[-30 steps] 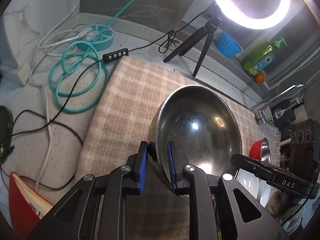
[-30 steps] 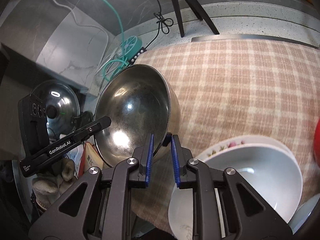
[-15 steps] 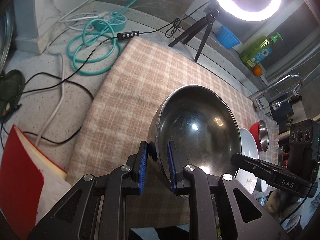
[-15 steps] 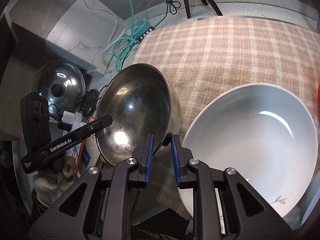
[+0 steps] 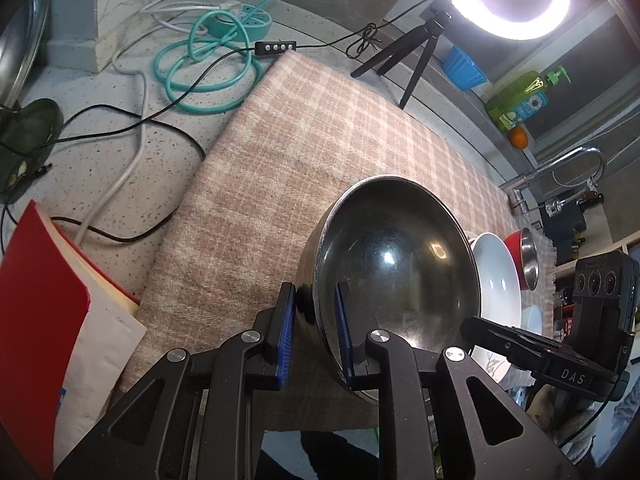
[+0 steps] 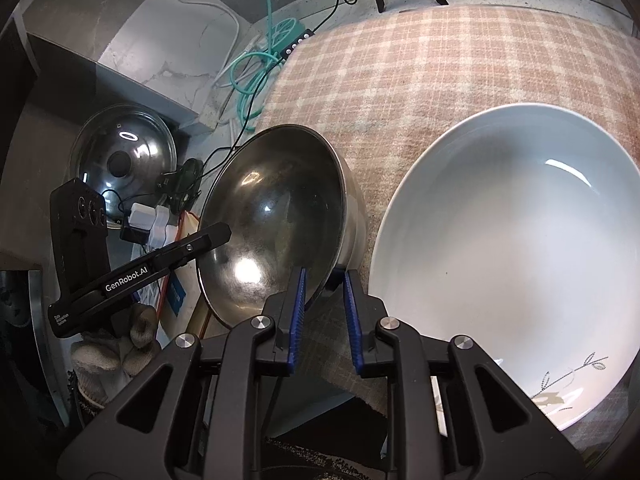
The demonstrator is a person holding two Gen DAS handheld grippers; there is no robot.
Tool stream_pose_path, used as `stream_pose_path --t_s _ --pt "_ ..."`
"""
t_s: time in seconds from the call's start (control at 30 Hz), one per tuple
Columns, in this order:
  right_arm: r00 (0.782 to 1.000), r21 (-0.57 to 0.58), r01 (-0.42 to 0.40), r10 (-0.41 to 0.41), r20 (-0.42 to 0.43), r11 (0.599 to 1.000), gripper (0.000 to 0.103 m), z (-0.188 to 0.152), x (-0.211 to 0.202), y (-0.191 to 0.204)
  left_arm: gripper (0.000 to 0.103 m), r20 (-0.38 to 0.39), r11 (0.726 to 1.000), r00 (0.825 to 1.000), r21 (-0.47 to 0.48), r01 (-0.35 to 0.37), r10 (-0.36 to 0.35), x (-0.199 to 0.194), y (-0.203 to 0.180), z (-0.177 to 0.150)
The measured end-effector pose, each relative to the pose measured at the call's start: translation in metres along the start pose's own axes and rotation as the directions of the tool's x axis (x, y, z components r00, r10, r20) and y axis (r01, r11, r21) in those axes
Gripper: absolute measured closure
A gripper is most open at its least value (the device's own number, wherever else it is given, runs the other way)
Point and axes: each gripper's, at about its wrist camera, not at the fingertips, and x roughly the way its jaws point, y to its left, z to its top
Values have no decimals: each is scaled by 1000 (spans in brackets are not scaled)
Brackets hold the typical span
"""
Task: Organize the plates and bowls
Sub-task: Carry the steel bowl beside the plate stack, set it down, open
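Over near edge of plaid mat point(image 5: 304, 168): steel bowl point(image 5: 394, 268) pinched at opposite rims by left gripper point(image 5: 314, 330) and right gripper point(image 6: 324, 316); keep level, lower evenly beside white plate point(image 6: 516, 248).

"DAS" stood in pale letters on the black arm of the right gripper point(image 5: 570, 374), seen from the left wrist. "GenRobot.AI" stood in white along the arm of the left gripper point(image 6: 128, 280); the smaller lines near its end were too small to read.
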Motion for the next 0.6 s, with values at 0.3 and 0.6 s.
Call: stream_pose_path --t_s 0.3,0.6 --pt "999 -41 32 -32 10 999 81 -3 -1 3 85 -2 1000 1000 3 -4 4 1 2 -5" --pt "999 -39 11 -9 35 999 64 -2 -6 3 65 20 999 999 30 -33 32 -4 -3 -2"
